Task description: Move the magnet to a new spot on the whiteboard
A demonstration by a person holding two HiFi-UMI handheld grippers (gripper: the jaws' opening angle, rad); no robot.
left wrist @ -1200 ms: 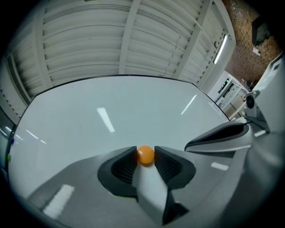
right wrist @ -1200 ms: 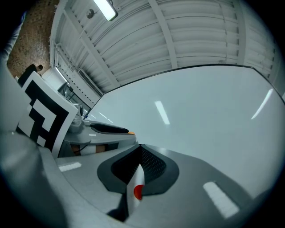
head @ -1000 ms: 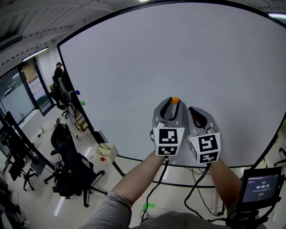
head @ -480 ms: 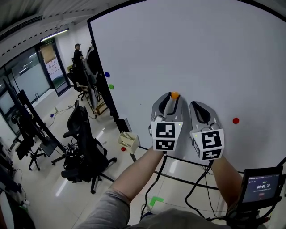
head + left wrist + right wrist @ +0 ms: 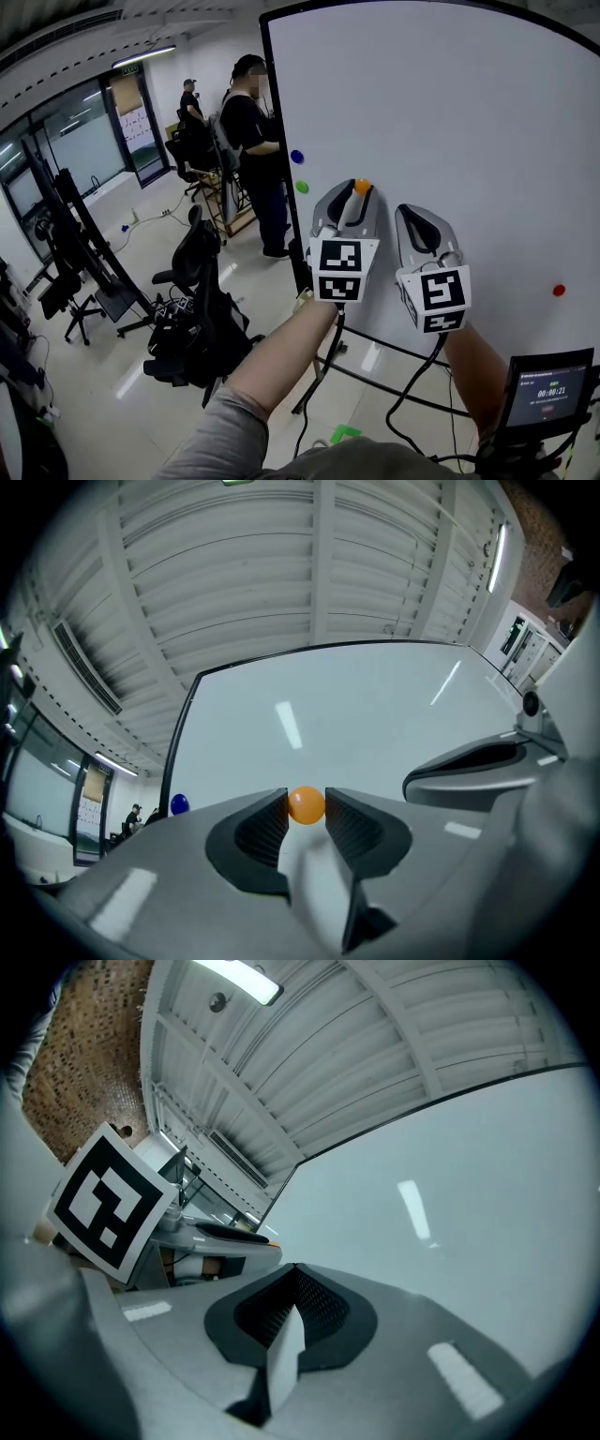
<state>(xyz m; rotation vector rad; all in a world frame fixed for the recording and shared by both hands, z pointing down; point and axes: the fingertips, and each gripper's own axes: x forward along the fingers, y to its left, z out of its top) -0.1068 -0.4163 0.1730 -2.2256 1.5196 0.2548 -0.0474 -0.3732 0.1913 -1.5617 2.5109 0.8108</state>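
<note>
A small orange magnet (image 5: 362,187) sits pinched between the tips of my left gripper (image 5: 357,193), held up in front of the whiteboard (image 5: 450,112) near its left edge. In the left gripper view the orange magnet (image 5: 307,804) fills the gap between the two dark pads (image 5: 265,829), with the left gripper (image 5: 307,812) shut on it and the whiteboard (image 5: 375,714) behind. My right gripper (image 5: 419,217) hangs beside it on the right. In its own view the right gripper (image 5: 294,1277) has its jaws together with nothing between them.
A blue magnet (image 5: 296,157) and a green magnet (image 5: 302,187) stick on the board left of my left gripper; a red magnet (image 5: 559,291) sits at the far right. A person (image 5: 251,141) stands past the board's edge. An office chair (image 5: 202,309) stands below left. A small screen (image 5: 549,389) is at lower right.
Both grippers have travelled left along the board, the left still holding the orange magnet. The board's left edge with the blue and green magnets has come close; the red magnet has slid right.
</note>
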